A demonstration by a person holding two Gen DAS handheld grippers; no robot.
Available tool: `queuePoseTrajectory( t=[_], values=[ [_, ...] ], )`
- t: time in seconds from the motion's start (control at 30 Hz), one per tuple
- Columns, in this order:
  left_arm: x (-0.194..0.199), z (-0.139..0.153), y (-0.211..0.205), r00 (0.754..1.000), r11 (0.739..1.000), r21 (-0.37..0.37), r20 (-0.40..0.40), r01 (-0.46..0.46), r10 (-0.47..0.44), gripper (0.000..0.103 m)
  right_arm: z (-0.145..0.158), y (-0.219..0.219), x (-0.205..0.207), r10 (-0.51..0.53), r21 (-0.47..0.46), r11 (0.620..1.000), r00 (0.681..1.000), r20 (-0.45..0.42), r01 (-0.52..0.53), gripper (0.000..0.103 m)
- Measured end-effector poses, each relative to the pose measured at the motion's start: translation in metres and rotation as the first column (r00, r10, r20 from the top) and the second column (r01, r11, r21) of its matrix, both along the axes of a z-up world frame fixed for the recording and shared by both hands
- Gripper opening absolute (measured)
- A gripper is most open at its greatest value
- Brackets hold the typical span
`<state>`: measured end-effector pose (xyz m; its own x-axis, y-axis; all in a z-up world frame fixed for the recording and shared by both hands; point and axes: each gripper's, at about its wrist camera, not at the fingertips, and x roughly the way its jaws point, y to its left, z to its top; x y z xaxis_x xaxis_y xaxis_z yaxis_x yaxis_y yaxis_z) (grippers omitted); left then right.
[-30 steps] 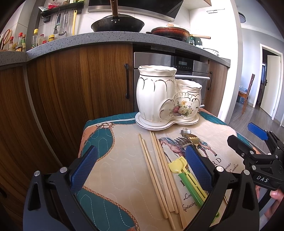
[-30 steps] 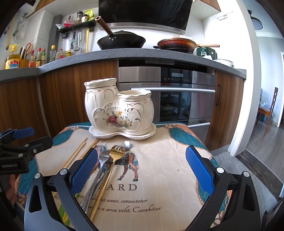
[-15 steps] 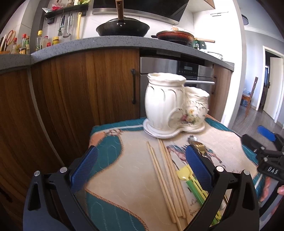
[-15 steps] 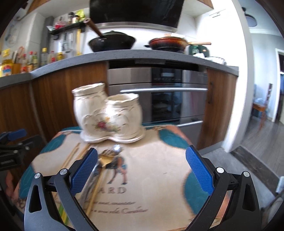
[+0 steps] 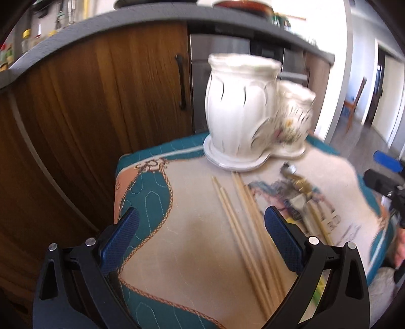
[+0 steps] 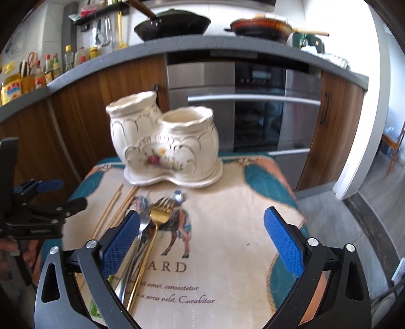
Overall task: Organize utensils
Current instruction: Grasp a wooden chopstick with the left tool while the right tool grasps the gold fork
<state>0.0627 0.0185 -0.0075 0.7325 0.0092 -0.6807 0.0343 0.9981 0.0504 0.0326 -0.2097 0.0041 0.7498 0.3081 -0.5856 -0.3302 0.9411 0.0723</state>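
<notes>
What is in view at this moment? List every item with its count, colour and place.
Ceramic utensil holder: one, cream with floral print, two empty pots on a shared base, back of cloth.
Chopsticks: four, pale wood, flat on cloth, left side.
Gold fork: one, lying mid-cloth.
Silver fork: one, beside the gold fork.
Tablecloth: one, beige and teal, horse print.
Wok: one, black, on counter.
Pan: one, reddish, on counter.
Oven: one, steel, behind.
Left gripper: open, empty.
Right gripper: open, empty.
</notes>
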Motion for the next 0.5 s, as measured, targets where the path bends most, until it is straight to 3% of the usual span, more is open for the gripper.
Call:
queuePoseTrajectory(
  t=[0.13,0.23,0.37,0.5],
  values=[
    [0.011,-0.012,0.000,0.998,1.000,0.027,-0.067,0.004,-0.002,0.094,-0.008,0.002,0.000,0.007,-0.013,1.000,1.000,-0.027,-0.007,0.095],
    [0.014,-0.020,0.000,0.994,1.000,0.019,-0.111,0.014,-0.012,0.078,-0.013,0.002,0.004,0.011,-0.016,1.000,0.998,-0.054,-0.012,0.086],
    [0.011,-0.029,-0.006,0.988,0.999,0.022,-0.154,0.038,-0.034,0.066,-0.018,0.005,0.008,0.024,-0.012,1.000,0.996,-0.087,-0.025,0.074],
    [0.010,-0.032,-0.006,0.983,0.999,-0.006,-0.181,0.036,-0.037,0.055,-0.022,0.009,0.010,0.043,-0.024,0.999,0.993,-0.106,-0.046,0.069]
  ],
)
